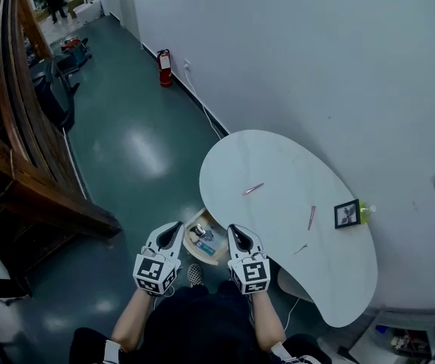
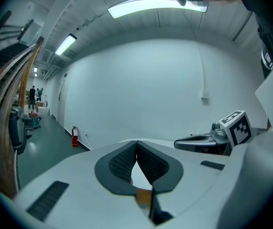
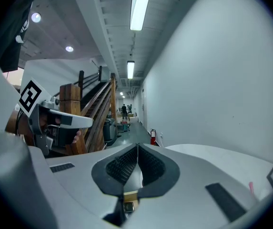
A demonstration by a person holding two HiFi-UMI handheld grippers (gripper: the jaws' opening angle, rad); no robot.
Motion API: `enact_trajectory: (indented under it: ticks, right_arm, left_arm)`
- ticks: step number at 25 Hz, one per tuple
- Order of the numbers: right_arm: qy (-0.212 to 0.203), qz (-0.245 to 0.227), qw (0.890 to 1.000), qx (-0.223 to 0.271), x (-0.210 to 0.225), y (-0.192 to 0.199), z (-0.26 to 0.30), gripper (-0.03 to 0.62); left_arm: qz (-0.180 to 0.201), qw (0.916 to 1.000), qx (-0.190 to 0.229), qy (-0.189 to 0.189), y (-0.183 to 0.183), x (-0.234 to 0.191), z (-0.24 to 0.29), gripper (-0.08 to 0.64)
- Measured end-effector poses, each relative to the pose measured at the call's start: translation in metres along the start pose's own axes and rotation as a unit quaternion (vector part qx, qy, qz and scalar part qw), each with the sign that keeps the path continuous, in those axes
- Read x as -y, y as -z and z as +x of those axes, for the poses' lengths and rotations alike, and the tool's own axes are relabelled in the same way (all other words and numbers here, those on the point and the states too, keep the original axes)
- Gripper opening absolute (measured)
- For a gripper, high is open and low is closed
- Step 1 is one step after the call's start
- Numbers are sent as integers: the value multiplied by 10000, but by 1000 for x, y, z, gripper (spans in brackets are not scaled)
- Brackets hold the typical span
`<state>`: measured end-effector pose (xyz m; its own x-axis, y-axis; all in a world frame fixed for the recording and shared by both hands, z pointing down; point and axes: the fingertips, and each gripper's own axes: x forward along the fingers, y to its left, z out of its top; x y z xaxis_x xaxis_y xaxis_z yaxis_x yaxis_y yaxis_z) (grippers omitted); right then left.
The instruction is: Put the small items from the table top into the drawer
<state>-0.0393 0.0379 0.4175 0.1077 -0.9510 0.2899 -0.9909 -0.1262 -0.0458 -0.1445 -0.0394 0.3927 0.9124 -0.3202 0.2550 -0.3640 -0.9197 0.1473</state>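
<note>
Three thin pink items lie on the white table (image 1: 278, 165): one (image 1: 253, 189) near the far middle, one (image 1: 311, 217) beside the picture frame, one (image 1: 300, 249) near the front edge. The open wooden drawer (image 1: 213, 261) sticks out under the table's left edge and holds a few small things (image 1: 200, 230). My left gripper (image 1: 175, 228) (image 2: 136, 142) hovers over the drawer's left side, shut and empty. Shut with nothing between its pads, my right gripper (image 1: 234, 230) (image 3: 137, 147) hangs over the drawer's right side. The drawer's wood (image 3: 126, 194) shows below its jaws.
A small black picture frame (image 1: 346, 213) with a green object (image 1: 364, 212) beside it stands at the table's wall side. A wooden staircase (image 1: 27, 165) runs along the left. A red fire extinguisher (image 1: 165, 68) stands by the wall. A box (image 1: 403, 340) sits at the lower right.
</note>
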Motion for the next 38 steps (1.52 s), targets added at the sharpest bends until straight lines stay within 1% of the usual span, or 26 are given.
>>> enact_trajectory:
  ticks: [7,11,15,22,25,28,32,38]
  right_arm:
    - [196,84,9998,-65,10,8,-8,32]
    - [401,170,9990,-110,20,11,-13,32]
    - [694,251,9971,-184,29,18,-19,32]
    - [1089,417,9926,-332,65,31,-26,32]
    - [1154,521,9913,-348,80,33,-21,32]
    - [1199,508,9907,-397,103,37,-13,32]
    - [1168,549,9901,-545,139,45,4,32]
    - [1031,683,9894,-758,191,61,45,32]
  left_arm:
    - [50,9998,-82,173,5,10,9,20]
    - [100,9991,-141,394,6,19,20,20]
    - [168,9974,-232,664,10,26,31,20]
    - [176,9934,-318,1092,12,43,66,20]
    - [165,9919,-381,1203,12,48,86,20]
    - [175,9908,-441,1265,12,52,111,20]
    - [152,9905,-569,1246,13,57,152,20]
    - [75,9903,-732,1177,19,54,212,20]
